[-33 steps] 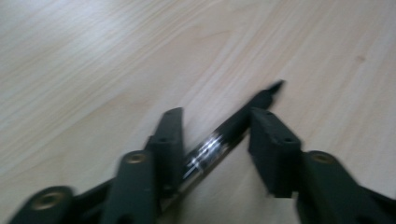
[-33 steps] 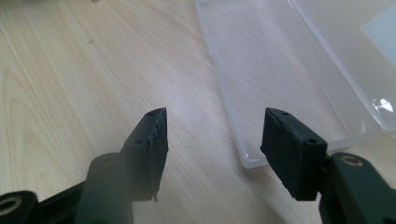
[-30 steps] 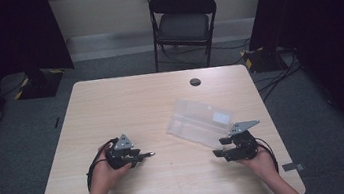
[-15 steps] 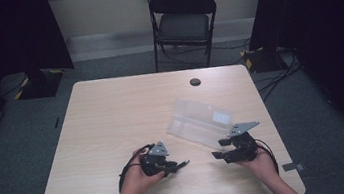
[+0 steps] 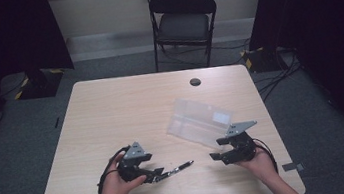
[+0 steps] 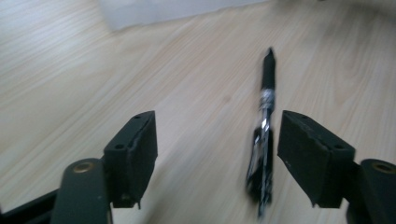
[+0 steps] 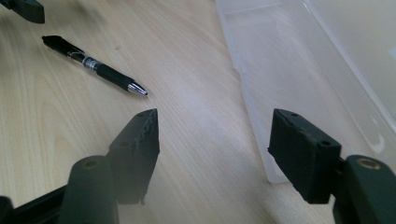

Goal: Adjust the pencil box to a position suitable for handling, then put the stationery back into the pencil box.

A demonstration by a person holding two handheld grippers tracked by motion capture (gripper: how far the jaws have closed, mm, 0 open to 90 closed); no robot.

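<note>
A black pen [image 5: 178,167] with a silver tip lies flat on the wooden table [image 5: 126,108] near the front edge. My left gripper [image 5: 156,174] is open just left of it. In the left gripper view the pen [image 6: 264,135] lies on the wood between the jaws, close to the right one, and is blurred. My right gripper [image 5: 219,150] is open and empty by the near corner of a clear plastic case [image 5: 198,121]. In the right gripper view the pen [image 7: 93,63] lies far left and the open case [image 7: 299,60] is ahead on the right.
A black round grommet [image 5: 195,82] sits in the table's far middle. A black folding chair [image 5: 182,20] stands behind the table. Cables [image 5: 277,68] run on the floor at the right. Bare wood stretches over the table's left and far parts.
The left gripper has travelled right and toward the front edge, then drawn back a little. The pen now lies on the table between its open jaws. The right gripper has stayed put.
</note>
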